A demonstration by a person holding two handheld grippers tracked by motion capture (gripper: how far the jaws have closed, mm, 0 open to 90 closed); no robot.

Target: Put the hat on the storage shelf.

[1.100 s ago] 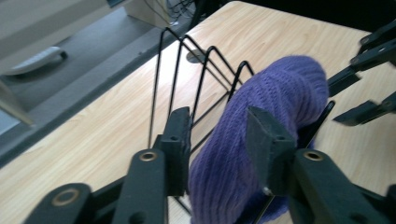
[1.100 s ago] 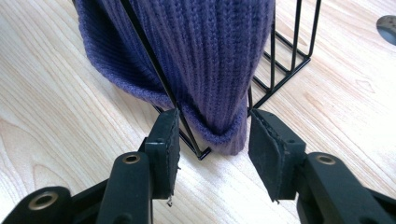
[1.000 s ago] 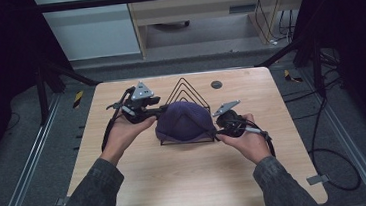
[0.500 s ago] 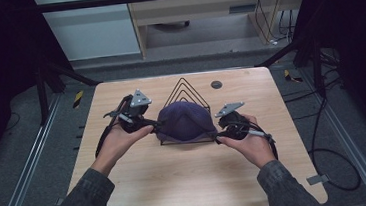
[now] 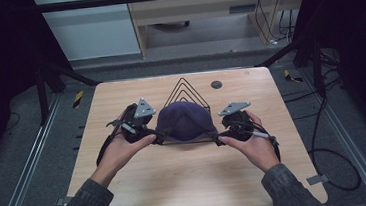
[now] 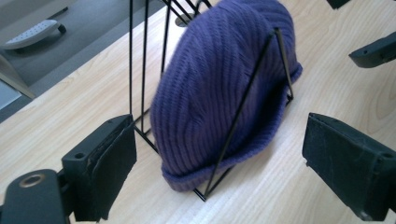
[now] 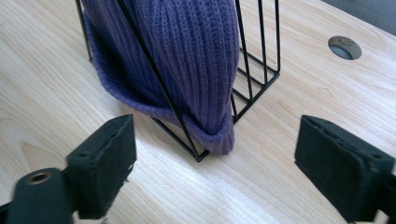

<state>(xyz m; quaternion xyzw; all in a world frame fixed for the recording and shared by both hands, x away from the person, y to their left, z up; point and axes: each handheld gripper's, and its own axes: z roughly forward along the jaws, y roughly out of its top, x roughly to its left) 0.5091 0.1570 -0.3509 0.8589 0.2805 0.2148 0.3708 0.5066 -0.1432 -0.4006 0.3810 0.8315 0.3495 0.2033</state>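
Note:
A purple knit beanie (image 5: 185, 123) is pulled over a black wire triangle rack (image 5: 184, 85) in the middle of the wooden table (image 5: 178, 183). My left gripper (image 5: 157, 135) sits at the hat's left lower edge. Its jaws have just been opening and stand wide, with the beanie (image 6: 219, 84) ahead of the pads and apart from them. My right gripper (image 5: 220, 139) is at the hat's right lower edge. Its jaws have also just been opening, and the brim (image 7: 210, 130) and the rack's corner (image 7: 201, 156) lie ahead between them, untouched. Both grippers are open.
A round grommet hole (image 5: 216, 84) sits in the table behind the rack to the right, also seen as the hole (image 7: 344, 47). Bare wood lies in front of the hat. Dark frame legs and floor cables (image 5: 337, 170) flank the table.
Both grippers' jaws have spread open and let go of the hat's brim. The left hand has drawn back a little to the left; the hat stays on the rack.

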